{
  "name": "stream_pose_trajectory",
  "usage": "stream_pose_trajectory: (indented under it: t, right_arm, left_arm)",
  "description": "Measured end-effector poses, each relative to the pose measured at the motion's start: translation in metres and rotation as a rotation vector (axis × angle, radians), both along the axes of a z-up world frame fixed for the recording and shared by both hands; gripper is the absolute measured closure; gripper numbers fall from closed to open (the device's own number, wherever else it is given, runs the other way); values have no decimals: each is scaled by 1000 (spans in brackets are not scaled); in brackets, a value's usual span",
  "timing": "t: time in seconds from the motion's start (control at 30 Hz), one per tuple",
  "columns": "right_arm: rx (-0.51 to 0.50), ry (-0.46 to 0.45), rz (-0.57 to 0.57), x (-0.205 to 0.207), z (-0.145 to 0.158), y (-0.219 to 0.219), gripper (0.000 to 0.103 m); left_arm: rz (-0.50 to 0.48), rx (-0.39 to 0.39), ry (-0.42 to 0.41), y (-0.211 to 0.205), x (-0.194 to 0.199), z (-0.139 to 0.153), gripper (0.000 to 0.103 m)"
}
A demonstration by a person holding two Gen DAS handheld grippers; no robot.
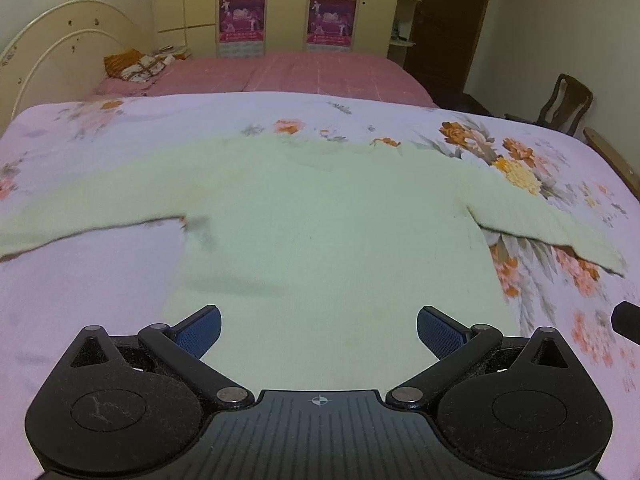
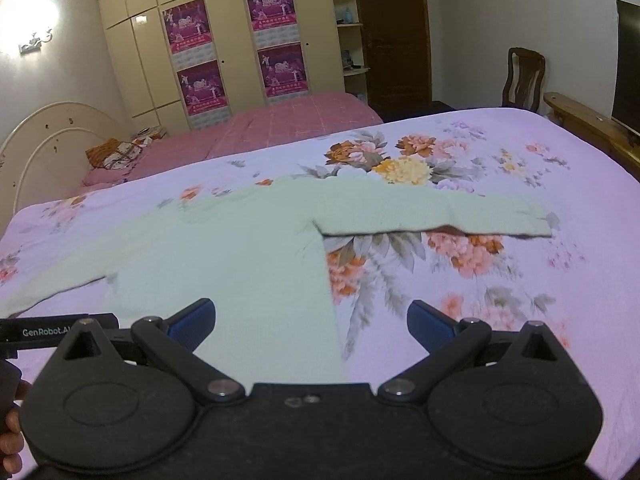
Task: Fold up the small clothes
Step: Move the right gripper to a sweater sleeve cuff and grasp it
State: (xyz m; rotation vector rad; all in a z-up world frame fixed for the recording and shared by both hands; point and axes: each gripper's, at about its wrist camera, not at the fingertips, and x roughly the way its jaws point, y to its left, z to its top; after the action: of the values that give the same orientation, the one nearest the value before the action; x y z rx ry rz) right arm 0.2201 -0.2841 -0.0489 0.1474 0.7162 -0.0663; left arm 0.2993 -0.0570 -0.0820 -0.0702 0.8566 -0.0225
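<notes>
A pale green long-sleeved sweater [image 1: 320, 216] lies flat on the floral bedspread [image 1: 80, 280], both sleeves spread out sideways and its hem toward me. My left gripper [image 1: 319, 330] hovers open over the hem's middle, nothing between its blue pads. In the right wrist view the sweater [image 2: 224, 248] fills the left half, its right sleeve [image 2: 440, 216] stretched out across the flowers. My right gripper [image 2: 311, 322] is open above the sweater's lower right side edge, holding nothing. The left gripper's body [image 2: 52, 332] shows at the left edge there.
The floral bedspread [image 2: 500, 280] covers a wide bed. Behind it is a second bed with a pink cover [image 1: 304, 74] and folded cloths [image 1: 136, 65] by a cream headboard. A wardrobe with posters [image 2: 240, 48], a wooden chair [image 2: 524, 80] and a screen [image 2: 628, 64] stand farther off.
</notes>
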Motion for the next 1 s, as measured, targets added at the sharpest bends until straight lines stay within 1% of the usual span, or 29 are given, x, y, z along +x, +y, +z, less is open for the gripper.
stream_pose_trajectory:
  t: [0.13,0.4,0.5,0.63,0.67,0.83,1.0]
  right_arm:
    - [10,20,-17,29,-12,-17,5]
    - [18,77,-55,84,-43,-55,22]
    - [28,101,-80,101,-55,-73,24]
    - [49,134,-112,118,-71,-96,27]
    - [53,141,-120,123,-75,-101,29]
    - [83,174,-153,142,-90,-125,30]
    - [122,209,-191,158,-108,-149,32]
  left_arm:
    - [5,-20,13,-10,32,-9,0]
    - [5,33,25,-36,92,-35,0]
    - [-1,33,28,-44,108,-45,0]
    - [17,19,43,-50,127,-56,0]
    - [23,22,43,-52,132,-58,0]
    - [27,40,44,-57,149,-68,0]
    - [0,70,29,-64,159,-76,0]
